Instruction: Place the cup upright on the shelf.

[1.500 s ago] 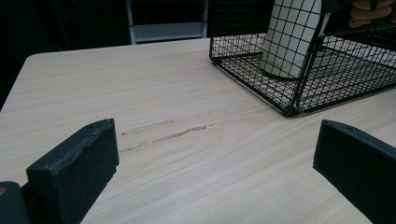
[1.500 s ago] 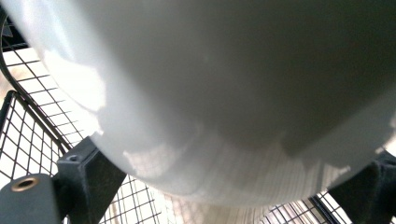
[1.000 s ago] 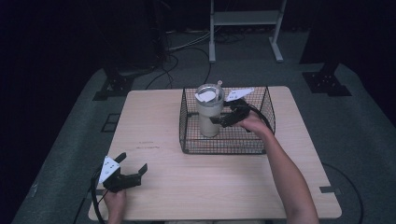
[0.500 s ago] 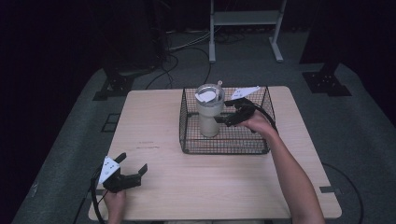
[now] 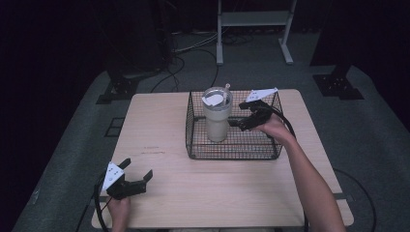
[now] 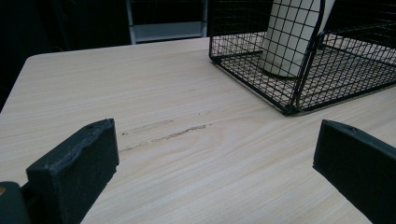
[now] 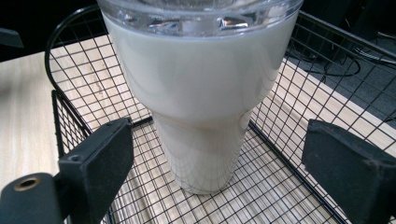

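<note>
Two grippers are at work over a pale wooden worktop. The right gripper reaches into a black wire basket that sits on the far middle of the worktop, and it points at a cream tumbler standing upright on the basket's floor, toward its left side. In the right gripper view the tumbler rises just ahead, between the two black jaws, which stand wide apart with clear gaps on both sides; they touch nothing and hold nothing. The tumbler tapers toward its base and carries a clear lid with a straw sticking up from it. Wire mesh shows behind and under the tumbler.

The left gripper rests low at the near left corner of the worktop, well apart from the basket. Its jaws are also spread wide and empty; in the left gripper view bare wood with a few faint scuff marks lies between them, and the basket with the tumbler stands farther off at the upper right.
</note>
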Action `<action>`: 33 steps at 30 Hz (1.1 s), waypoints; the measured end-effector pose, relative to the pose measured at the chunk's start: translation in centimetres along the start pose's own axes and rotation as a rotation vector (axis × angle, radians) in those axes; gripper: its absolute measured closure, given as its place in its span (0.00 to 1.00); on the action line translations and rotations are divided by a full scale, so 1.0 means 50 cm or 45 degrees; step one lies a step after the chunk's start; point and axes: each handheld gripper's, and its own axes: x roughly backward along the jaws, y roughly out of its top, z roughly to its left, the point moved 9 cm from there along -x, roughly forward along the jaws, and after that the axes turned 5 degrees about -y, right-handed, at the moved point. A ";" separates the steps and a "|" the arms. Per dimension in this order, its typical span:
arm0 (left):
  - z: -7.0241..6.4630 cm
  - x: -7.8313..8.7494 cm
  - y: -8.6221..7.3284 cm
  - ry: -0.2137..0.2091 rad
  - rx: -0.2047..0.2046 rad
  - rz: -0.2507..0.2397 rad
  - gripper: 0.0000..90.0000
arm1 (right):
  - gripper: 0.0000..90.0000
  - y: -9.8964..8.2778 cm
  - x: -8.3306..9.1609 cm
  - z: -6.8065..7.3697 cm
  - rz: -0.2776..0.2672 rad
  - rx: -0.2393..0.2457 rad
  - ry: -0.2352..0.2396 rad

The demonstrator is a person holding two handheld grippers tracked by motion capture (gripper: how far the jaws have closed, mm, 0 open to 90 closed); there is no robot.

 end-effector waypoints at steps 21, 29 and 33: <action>0.000 -0.001 -0.001 0.004 -0.004 0.007 0.00 | 0.10 0.013 0.056 0.008 -0.017 0.019 -0.020; 0.000 -0.001 -0.001 0.005 -0.007 0.008 0.00 | 0.10 0.014 0.074 0.012 -0.021 0.026 -0.025; 0.000 -0.001 -0.001 0.005 -0.008 0.010 0.00 | 0.10 0.013 0.084 0.017 -0.021 0.034 -0.022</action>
